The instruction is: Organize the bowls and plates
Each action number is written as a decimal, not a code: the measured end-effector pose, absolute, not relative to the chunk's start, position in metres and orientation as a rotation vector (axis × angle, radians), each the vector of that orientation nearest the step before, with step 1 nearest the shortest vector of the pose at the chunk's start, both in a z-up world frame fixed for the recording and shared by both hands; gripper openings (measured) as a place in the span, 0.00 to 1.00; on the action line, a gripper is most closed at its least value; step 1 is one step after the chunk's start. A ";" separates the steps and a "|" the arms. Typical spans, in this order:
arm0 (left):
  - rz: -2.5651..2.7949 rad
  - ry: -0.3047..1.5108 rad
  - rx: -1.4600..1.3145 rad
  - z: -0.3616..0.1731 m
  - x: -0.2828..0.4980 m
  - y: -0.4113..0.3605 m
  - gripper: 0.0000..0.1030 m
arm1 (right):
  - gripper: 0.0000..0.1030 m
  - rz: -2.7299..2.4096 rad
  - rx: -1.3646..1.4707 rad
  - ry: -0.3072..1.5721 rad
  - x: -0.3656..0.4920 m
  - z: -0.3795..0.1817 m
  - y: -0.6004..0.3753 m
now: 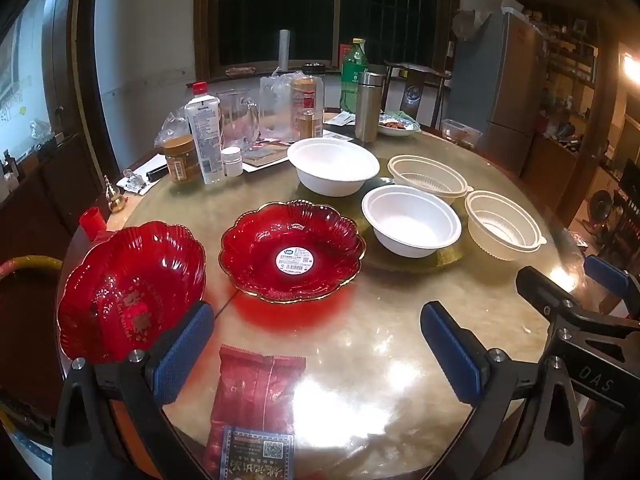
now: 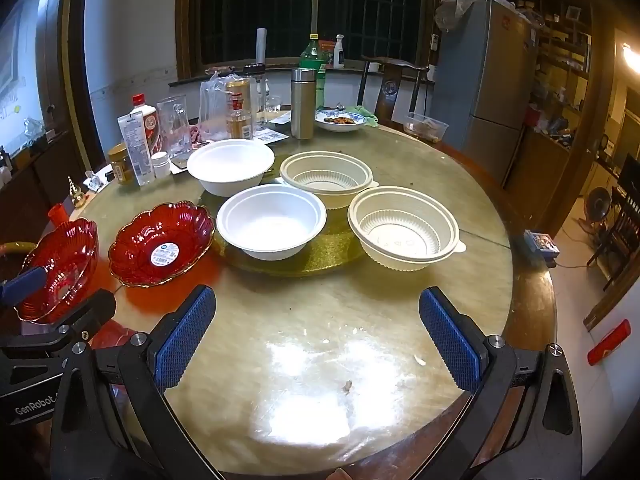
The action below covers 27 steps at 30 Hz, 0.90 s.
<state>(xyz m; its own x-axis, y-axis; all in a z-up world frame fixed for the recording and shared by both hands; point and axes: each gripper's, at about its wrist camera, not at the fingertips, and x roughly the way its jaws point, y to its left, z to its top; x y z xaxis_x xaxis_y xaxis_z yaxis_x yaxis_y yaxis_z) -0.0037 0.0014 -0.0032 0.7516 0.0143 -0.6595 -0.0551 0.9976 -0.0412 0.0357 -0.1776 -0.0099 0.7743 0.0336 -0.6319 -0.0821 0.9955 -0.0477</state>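
Observation:
Two red scalloped glass plates lie on the round table: one with a white sticker (image 1: 292,250) (image 2: 162,244), and one at the left edge (image 1: 130,290) (image 2: 58,268). Two smooth white bowls (image 1: 334,166) (image 1: 412,220) and two ribbed cream bowls (image 1: 430,178) (image 1: 502,224) stand behind them around a gold turntable (image 2: 320,260). My left gripper (image 1: 318,354) hangs open over bare tabletop in front of the sticker plate. My right gripper (image 2: 318,338) is open too, above the table in front of the white bowl (image 2: 272,220) and the ribbed bowl (image 2: 402,228). Nothing is between either pair of fingers.
A red snack packet (image 1: 256,404) lies at the near edge under my left gripper. Bottles, jars, a glass pitcher (image 1: 238,120) and a steel flask (image 1: 368,106) crowd the table's far left. A patterned dish of food (image 2: 340,120) sits at the back. A chair and fridge stand beyond.

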 end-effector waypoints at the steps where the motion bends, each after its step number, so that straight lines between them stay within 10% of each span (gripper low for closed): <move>1: 0.038 0.718 -0.060 -0.003 -0.004 0.002 1.00 | 1.00 0.063 -0.073 0.681 0.036 -0.010 -0.178; 27: 0.034 0.726 -0.051 -0.005 -0.003 -0.002 1.00 | 1.00 0.060 -0.067 0.685 0.037 -0.011 -0.179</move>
<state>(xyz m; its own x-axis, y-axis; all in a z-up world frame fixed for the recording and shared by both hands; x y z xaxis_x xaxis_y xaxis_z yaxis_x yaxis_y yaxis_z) -0.0026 -0.0016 -0.0052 0.7476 0.0140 -0.6640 -0.0491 0.9982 -0.0342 0.0366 -0.1792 -0.0108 0.7730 0.0335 -0.6335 -0.0774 0.9961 -0.0418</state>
